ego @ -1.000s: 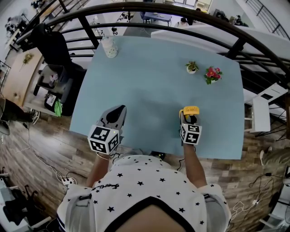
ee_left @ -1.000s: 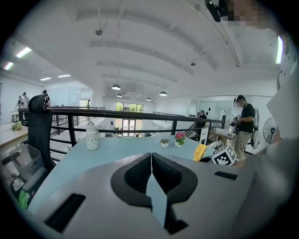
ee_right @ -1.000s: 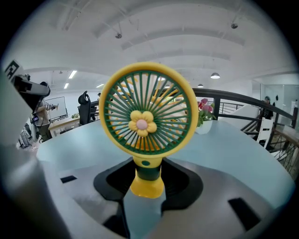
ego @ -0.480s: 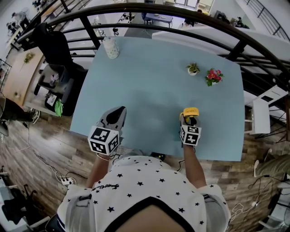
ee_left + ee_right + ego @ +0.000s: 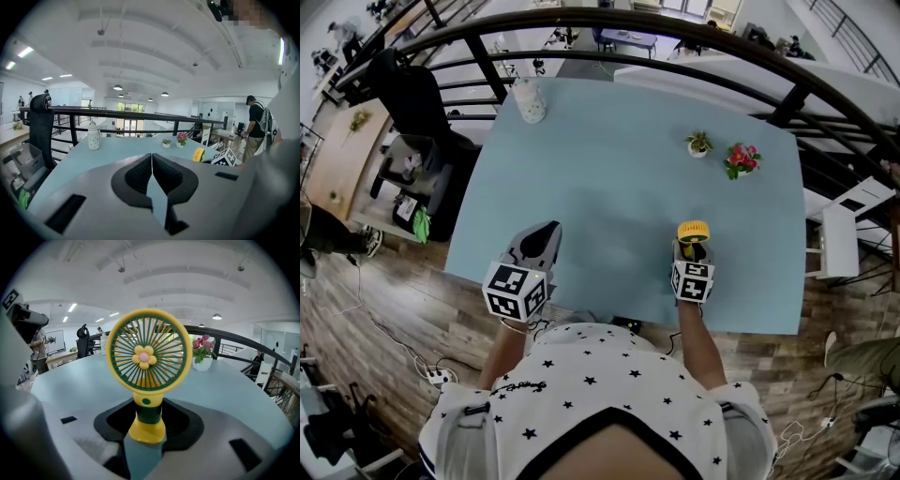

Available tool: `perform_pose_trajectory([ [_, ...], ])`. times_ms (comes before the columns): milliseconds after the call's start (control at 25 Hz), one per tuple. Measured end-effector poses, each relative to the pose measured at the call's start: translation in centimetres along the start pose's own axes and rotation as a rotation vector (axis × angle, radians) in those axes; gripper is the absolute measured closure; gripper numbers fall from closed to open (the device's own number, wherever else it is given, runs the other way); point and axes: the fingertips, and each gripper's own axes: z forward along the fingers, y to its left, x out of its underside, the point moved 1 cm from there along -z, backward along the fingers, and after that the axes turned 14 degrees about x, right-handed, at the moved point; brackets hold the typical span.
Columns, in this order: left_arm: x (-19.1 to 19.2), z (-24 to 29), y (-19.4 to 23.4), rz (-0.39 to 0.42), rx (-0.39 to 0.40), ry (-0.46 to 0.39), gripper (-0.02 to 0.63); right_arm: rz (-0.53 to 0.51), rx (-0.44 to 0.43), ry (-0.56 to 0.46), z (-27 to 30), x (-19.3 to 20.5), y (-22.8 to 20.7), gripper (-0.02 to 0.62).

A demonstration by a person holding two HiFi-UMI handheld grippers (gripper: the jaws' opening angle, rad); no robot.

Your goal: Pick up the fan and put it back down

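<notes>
Fan (image 5: 149, 357), barely shifted, between right fingers (image 5: 180, 425)

Nothing readable: no text, numbers or brands. The only markings are black-and-white square code patterns on the left marker cube (image 5: 517, 289) of the left hand-held gripper (image 5: 548, 228) and on the right marker cube (image 5: 693, 279) of the right hand-held gripper (image 5: 694, 247). The fan (image 5: 149, 352) carries a flower emblem, no lettering.
</notes>
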Motion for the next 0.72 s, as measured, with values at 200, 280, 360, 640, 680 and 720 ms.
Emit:
perform_pose_trajectory([
  [200,0.0,0.1,-0.2,-0.003,0.000,0.000,0.577,-0.002,0.006,-0.002,0.1,0.0,-0.2,0.425],
  [280,0.0,0.1,-0.1,-0.003,0.001,0.000,0.577,-0.002,0.006,0.001,0.1,-0.1,-0.2,0.422],
  [360,0.1,0.1,0.0,-0.004,0.003,0.002,0.577,-0.001,0.008,0.004,0.1,-0.1,0.0,0.419],
  [640,0.1,0.5,-0.1,-0.005,0.020,0.003,0.577,0.023,0.016,-0.006,-0.8,-0.1,-0.1,0.356],
  [680,0.1,0.7,-0.2,-0.005,0.027,0.005,0.577,0.031,0.012,-0.008,-1.1,-0.1,0.0,0.352],
  [720,0.1,1.0,-0.3,-0.004,0.036,0.006,0.577,0.040,0.008,-0.008,-1.4,-0.1,0.1,0.348],
])
